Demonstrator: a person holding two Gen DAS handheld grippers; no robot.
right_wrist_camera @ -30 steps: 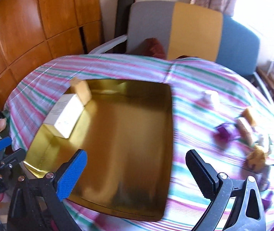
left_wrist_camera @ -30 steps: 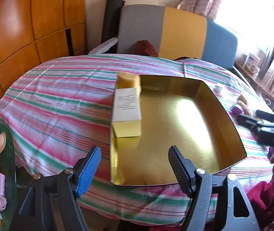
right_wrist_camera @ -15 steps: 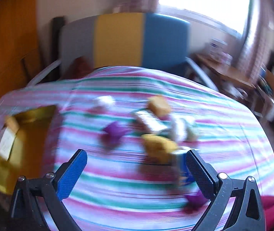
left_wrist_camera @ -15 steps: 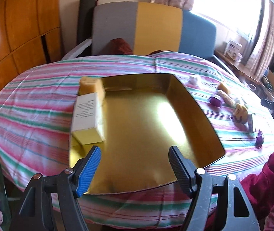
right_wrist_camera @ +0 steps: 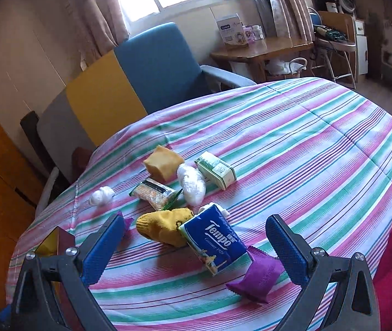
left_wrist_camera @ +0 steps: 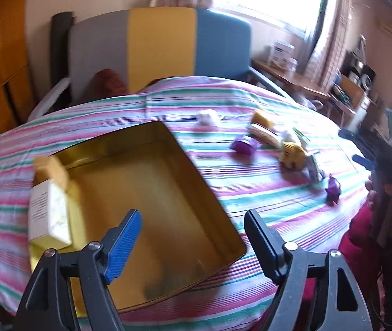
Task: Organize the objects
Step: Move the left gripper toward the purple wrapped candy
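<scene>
Right wrist view looks over the striped worktop (right_wrist_camera: 292, 143), where a loose cluster of small goods lies. Nearest the right tongs (right_wrist_camera: 196, 245) is a blue tissue pack (right_wrist_camera: 214, 241) printed "Tempo" in white, with a smaller line under it that seems to read "Germany" plus letters too small to make out. Touching its upper left corner is a yellow knitted sock (right_wrist_camera: 163, 227). A purple sachet (right_wrist_camera: 256, 278) lies just beside the pack's lower end, close to the right pad. Farther back sit a green-and-white carton (right_wrist_camera: 216, 169), a white plastic bundle (right_wrist_camera: 192, 183), a snack bar in a green-edged wrapper (right_wrist_camera: 154, 193) and a tan sponge (right_wrist_camera: 163, 162); their print cannot be read. The right tongs stand wide with nothing between the pads.

Left wrist view shows the left tongs (left_wrist_camera: 193, 238) opening over the gold tin tray (left_wrist_camera: 193, 162), nothing between them. A white box (left_wrist_camera: 48, 211) with lines of unreadable black print leans in the tray's left corner.
</scene>
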